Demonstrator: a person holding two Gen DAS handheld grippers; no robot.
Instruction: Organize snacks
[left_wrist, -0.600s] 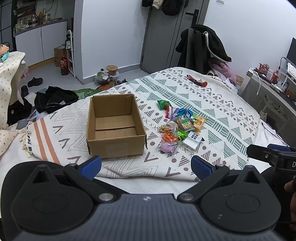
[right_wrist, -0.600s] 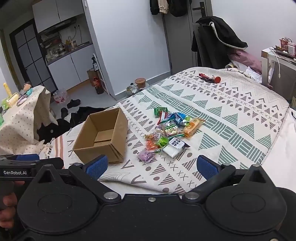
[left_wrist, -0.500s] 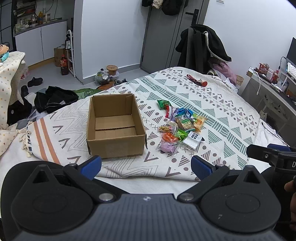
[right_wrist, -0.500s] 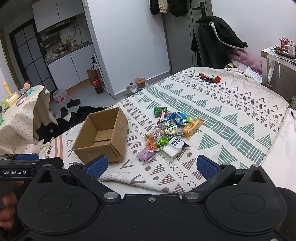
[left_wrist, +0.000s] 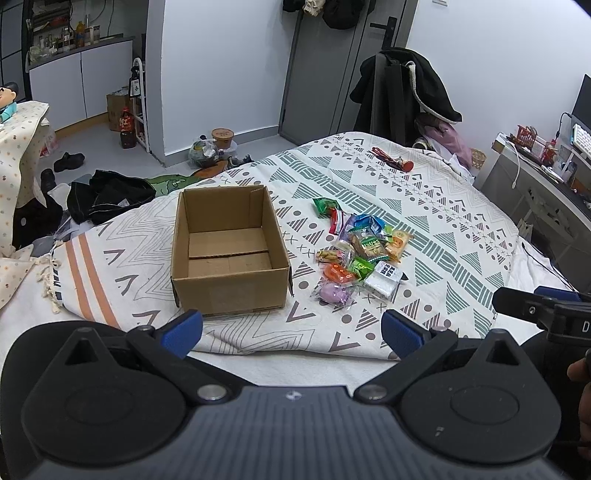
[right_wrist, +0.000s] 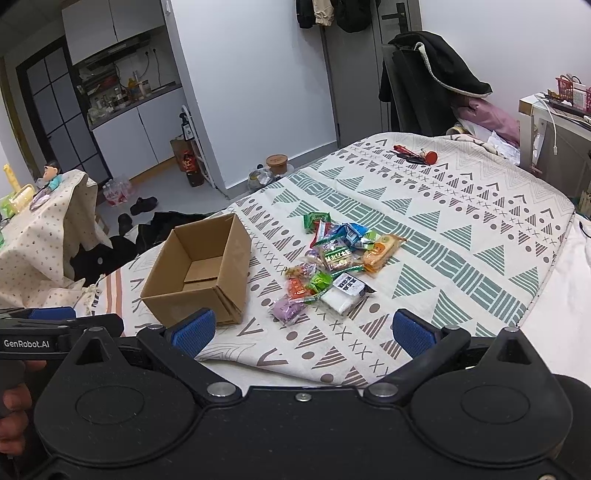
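Note:
An empty open cardboard box (left_wrist: 229, 254) (right_wrist: 199, 275) sits on the patterned bedspread (left_wrist: 424, 206) (right_wrist: 461, 221). Just right of it lies a pile of several wrapped snacks (left_wrist: 360, 251) (right_wrist: 332, 260), with a purple packet (left_wrist: 334, 293) (right_wrist: 286, 308) and a white packet (left_wrist: 384, 277) (right_wrist: 345, 291) nearest me. My left gripper (left_wrist: 291, 328) is open, held back from the bed's near edge in front of the box. My right gripper (right_wrist: 303, 328) is open too, short of the snack pile. Neither holds anything.
A red and black object (left_wrist: 391, 160) (right_wrist: 415, 155) lies at the bed's far side. A coat-draped chair (left_wrist: 402, 92), a desk (left_wrist: 546, 173) at right, dark clothes on the floor (left_wrist: 107, 195), and a cloth-covered table (right_wrist: 40, 229) at left surround the bed.

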